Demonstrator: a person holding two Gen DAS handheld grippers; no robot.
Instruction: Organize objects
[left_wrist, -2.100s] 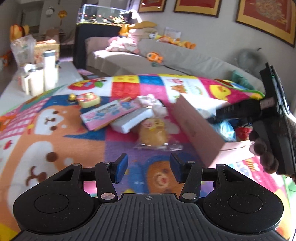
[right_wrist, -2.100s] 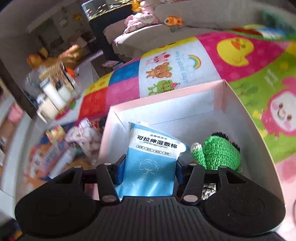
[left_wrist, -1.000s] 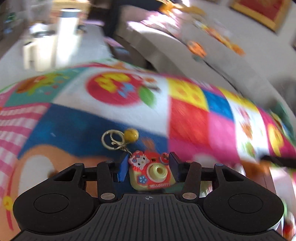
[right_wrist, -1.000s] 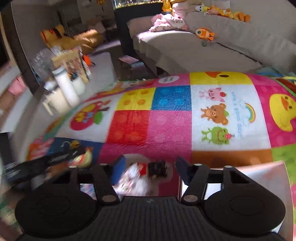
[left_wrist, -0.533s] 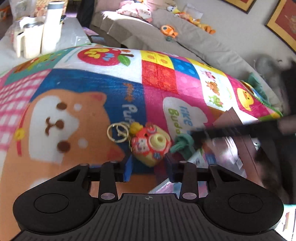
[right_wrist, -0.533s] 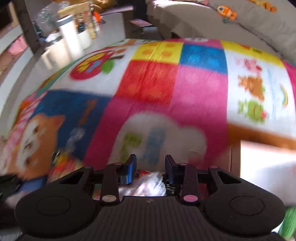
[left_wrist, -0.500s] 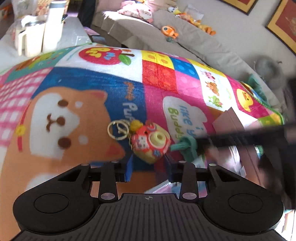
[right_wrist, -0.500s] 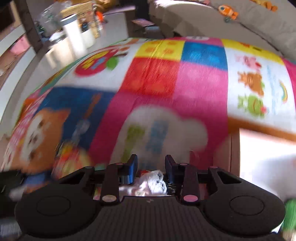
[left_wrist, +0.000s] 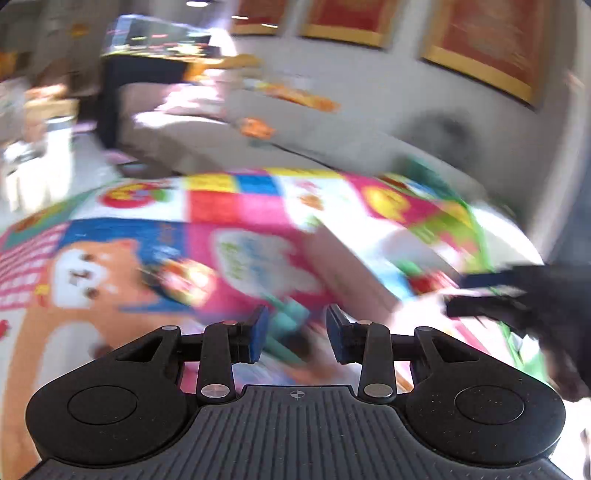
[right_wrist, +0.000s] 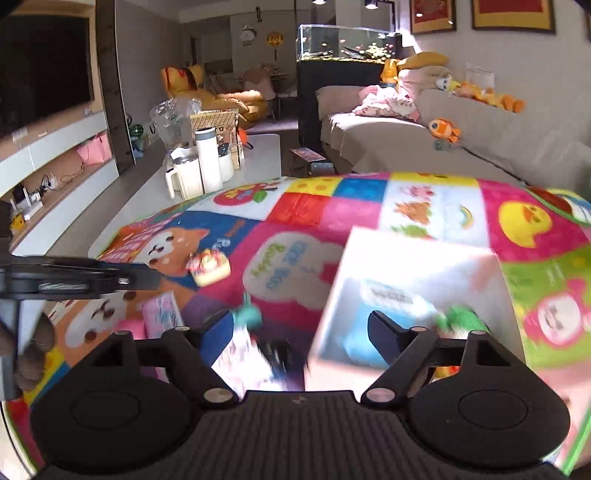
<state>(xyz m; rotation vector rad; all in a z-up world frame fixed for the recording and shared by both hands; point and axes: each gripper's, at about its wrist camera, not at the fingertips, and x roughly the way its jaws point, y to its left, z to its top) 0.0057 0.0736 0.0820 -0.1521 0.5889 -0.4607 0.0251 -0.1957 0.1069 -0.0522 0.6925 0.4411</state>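
Caption: Both claws worked over the play mat (right_wrist: 314, 214) beside the pink box (right_wrist: 406, 254), mid-sort.

Detail: We read the right claw (right_wrist: 301, 325) as opening, jaws wide, with a blurred white-and-black item below them that the pads did not press; we judged this a release toward the box, which already contained a blue packet (right_wrist: 388, 302) and a green toy (right_wrist: 461, 317). The left claw (left_wrist: 295, 328) stood partly closed, pitched downward, empty; a teal item (left_wrist: 291, 314) lay blurred beyond it. The toy camera (right_wrist: 208, 266) rested on the mat.
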